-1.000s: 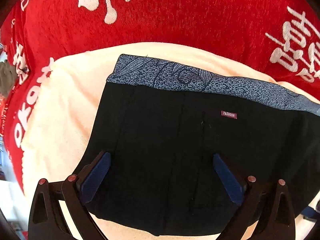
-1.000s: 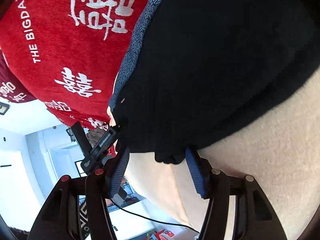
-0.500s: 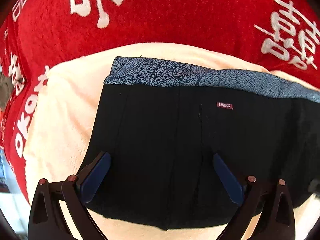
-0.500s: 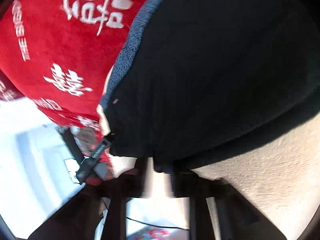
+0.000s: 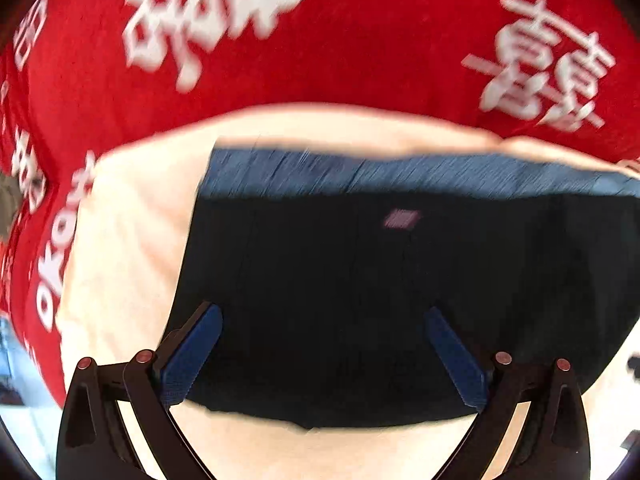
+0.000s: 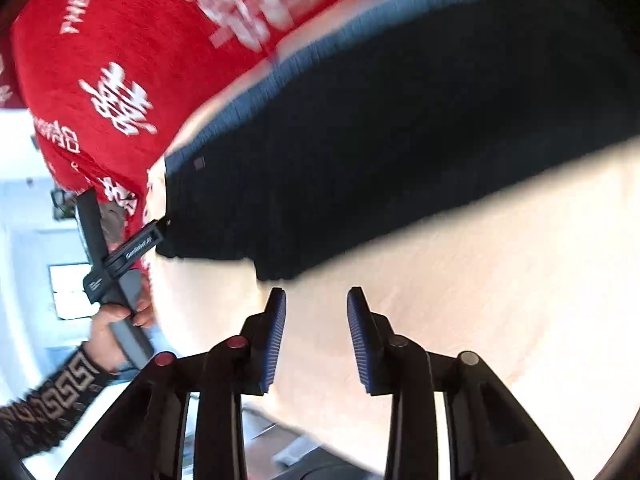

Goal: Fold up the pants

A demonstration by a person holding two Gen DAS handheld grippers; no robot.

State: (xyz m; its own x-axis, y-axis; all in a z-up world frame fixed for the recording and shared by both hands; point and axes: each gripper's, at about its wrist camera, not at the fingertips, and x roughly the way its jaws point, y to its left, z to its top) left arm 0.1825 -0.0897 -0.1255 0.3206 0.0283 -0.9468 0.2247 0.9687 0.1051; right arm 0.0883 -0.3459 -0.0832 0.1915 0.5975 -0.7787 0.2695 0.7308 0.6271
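The black pants with a blue-grey patterned waistband lie folded flat on a cream cloth. My left gripper is open wide, its blue pads hovering over the near part of the pants, holding nothing. In the right wrist view the pants lie ahead. My right gripper is open and empty, just short of the pants' near edge, over the cream cloth. The left gripper shows there at the pants' left edge.
A red blanket with white characters lies beyond the cream cloth, also in the right wrist view. The person's hand holds the left gripper's handle. A bright room lies off the left edge.
My right gripper has let go of the pants' edge, opened and pulled back over the cream cloth. My left gripper stays open and has drifted slightly; both views are blurred by motion.
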